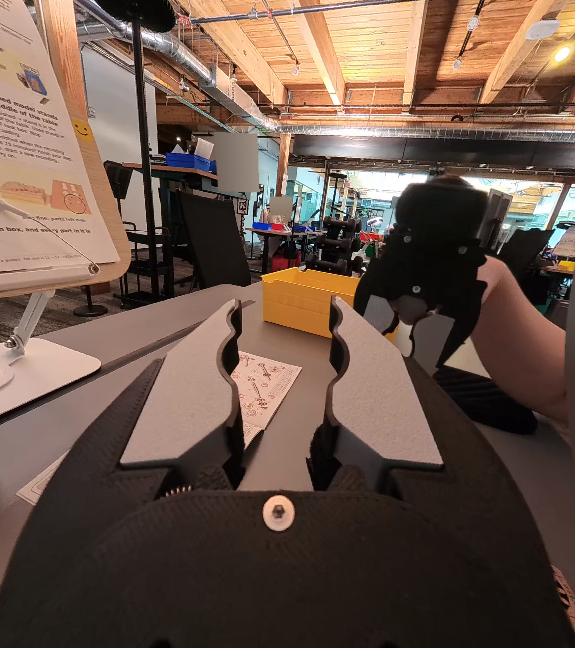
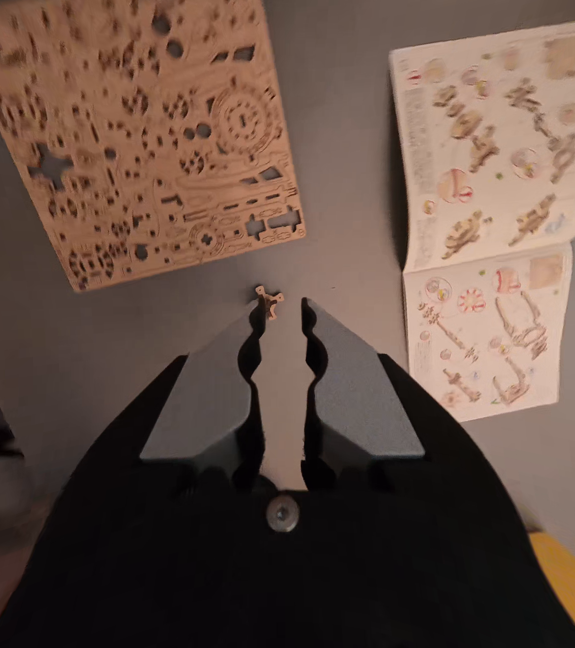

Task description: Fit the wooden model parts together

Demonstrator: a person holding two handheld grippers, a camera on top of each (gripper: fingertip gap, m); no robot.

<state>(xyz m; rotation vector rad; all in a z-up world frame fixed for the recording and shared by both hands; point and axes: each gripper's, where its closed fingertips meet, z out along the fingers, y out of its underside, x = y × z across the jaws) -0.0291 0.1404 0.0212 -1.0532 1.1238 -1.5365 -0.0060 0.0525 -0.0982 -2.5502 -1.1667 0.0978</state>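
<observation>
In the right wrist view, a thin wooden sheet (image 2: 131, 140) of laser-cut parts lies flat on the grey table (image 2: 342, 175), several cutouts empty. A small wooden part (image 2: 269, 304) sits at the tip of my right gripper's left finger; I cannot tell whether it touches. My right gripper (image 2: 280, 303) points down at the table, jaws apart, nothing clamped. It also shows in the left wrist view (image 1: 415, 336), held by a hand. My left gripper (image 1: 284, 308) is open and empty, low over the table.
An open instruction booklet (image 2: 489, 210) lies right of the sheet and shows between the left fingers (image 1: 265, 389). A yellow bin (image 1: 300, 301) stands at the far table edge. A white stand (image 1: 33, 364) holding an instruction sheet is at the left. My hands' fingertips stand some 15 cm from each other.
</observation>
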